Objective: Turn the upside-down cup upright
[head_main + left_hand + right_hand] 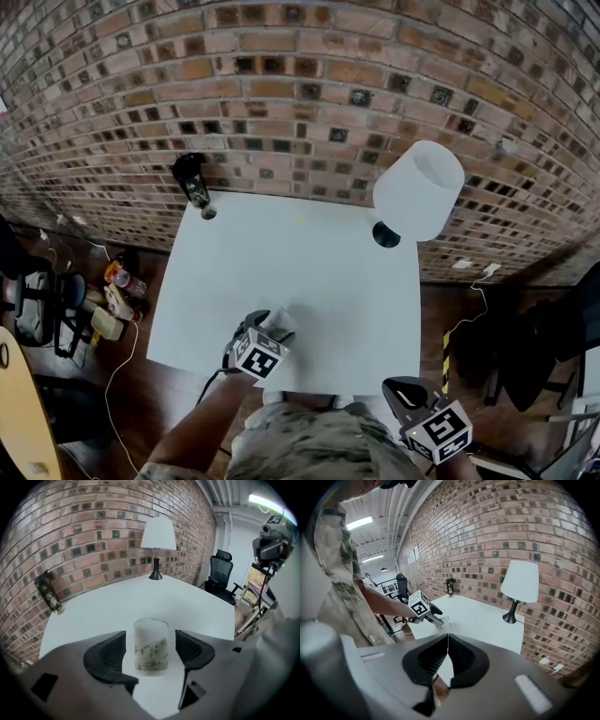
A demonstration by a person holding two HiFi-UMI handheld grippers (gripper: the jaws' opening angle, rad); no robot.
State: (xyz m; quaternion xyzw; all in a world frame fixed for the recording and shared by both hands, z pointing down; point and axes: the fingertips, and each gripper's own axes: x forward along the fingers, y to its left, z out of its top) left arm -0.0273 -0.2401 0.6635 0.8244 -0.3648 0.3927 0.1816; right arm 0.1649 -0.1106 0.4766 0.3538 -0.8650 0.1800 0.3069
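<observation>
The left gripper (150,639) has its two black fingers (110,656) wide apart. The cup (151,651) stands on the white table (93,616) right between them. There is a small gap on each side of the cup, so the fingers do not touch it. The cup is a cloudy glass with little dark marks on it, and its open end seems to be on top.

The lamp (158,538) stands at the far corner of the table. The cup is well away from the lamp, near the edge closest to the person. A dark bottle (48,595) stands at the other far corner, across from the lamp.

The right gripper (447,656) has its fingers pressed together with nothing in them. In the head view it hangs past the near edge of the table, on the lamp's side.

Only the left gripper view shows the gaps beside the cup. In the head view the marker cube hides most of the cup. In the right gripper view the cup is tiny.
</observation>
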